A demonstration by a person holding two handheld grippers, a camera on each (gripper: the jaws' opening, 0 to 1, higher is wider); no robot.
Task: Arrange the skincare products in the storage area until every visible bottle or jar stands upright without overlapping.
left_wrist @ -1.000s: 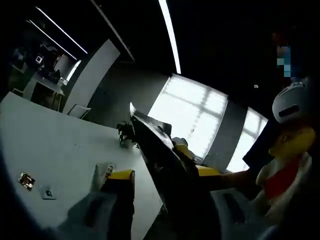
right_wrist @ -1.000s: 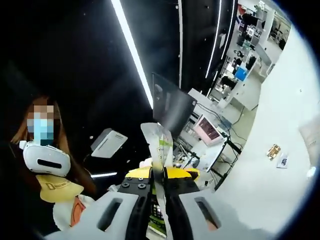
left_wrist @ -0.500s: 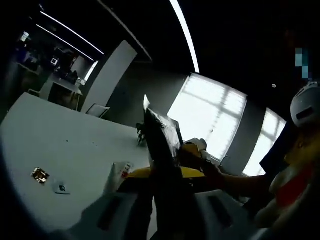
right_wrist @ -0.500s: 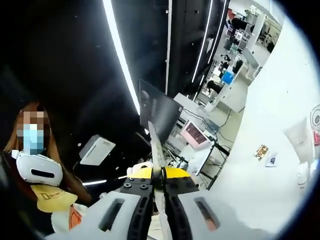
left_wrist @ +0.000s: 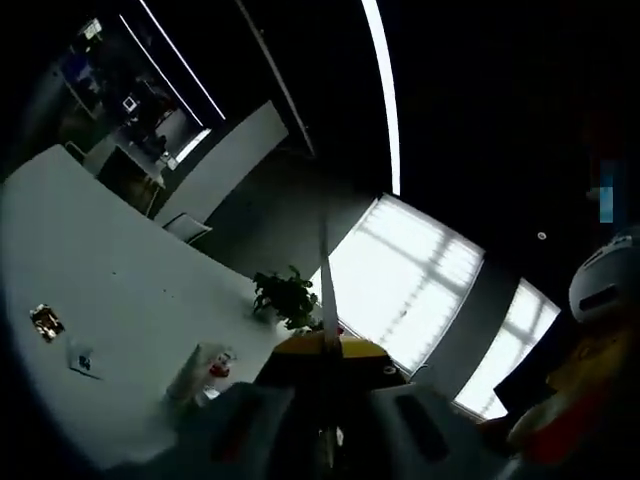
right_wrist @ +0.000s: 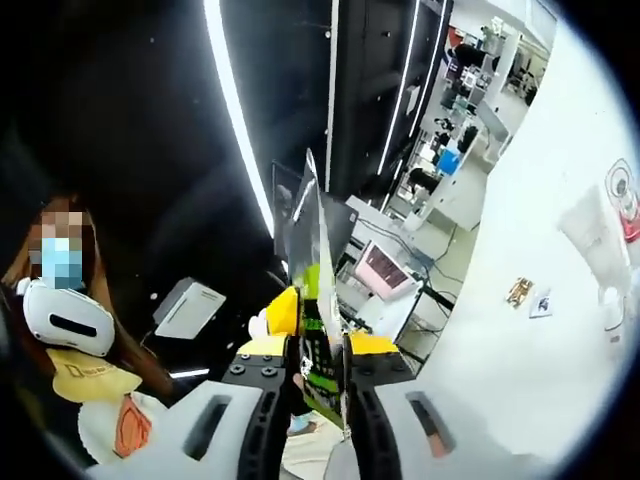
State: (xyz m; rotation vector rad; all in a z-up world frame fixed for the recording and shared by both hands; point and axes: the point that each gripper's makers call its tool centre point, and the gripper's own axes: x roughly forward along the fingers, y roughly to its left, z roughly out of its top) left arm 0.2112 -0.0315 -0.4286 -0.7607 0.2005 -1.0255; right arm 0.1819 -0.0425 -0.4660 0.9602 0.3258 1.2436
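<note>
A thin foil sachet (left_wrist: 325, 290) stands edge-on between the jaws of my left gripper (left_wrist: 325, 352), which is shut on it. In the right gripper view, my right gripper (right_wrist: 318, 352) is shut on a silvery sachet (right_wrist: 312, 250) with green print, held up in the air. A yellow part (right_wrist: 282, 310) sits just left of that sachet; I cannot tell what it belongs to. On the white table (right_wrist: 520, 380) stand a white tube (right_wrist: 592, 238) and a red-marked jar (right_wrist: 625, 192). The left gripper view has a white tube (left_wrist: 192, 368) on the table (left_wrist: 110, 290).
Two small flat items (left_wrist: 46, 322) (left_wrist: 82, 360) lie on the table, seen also as small items (right_wrist: 520, 292) in the right gripper view. A potted plant (left_wrist: 284, 296) stands at the table's far edge. A person wearing a white headset (right_wrist: 62, 318) is close on the left.
Both cameras have swung. In the left gripper view the sachet turned from a broad dark face to edge-on. In the right gripper view its face now shows wider.
</note>
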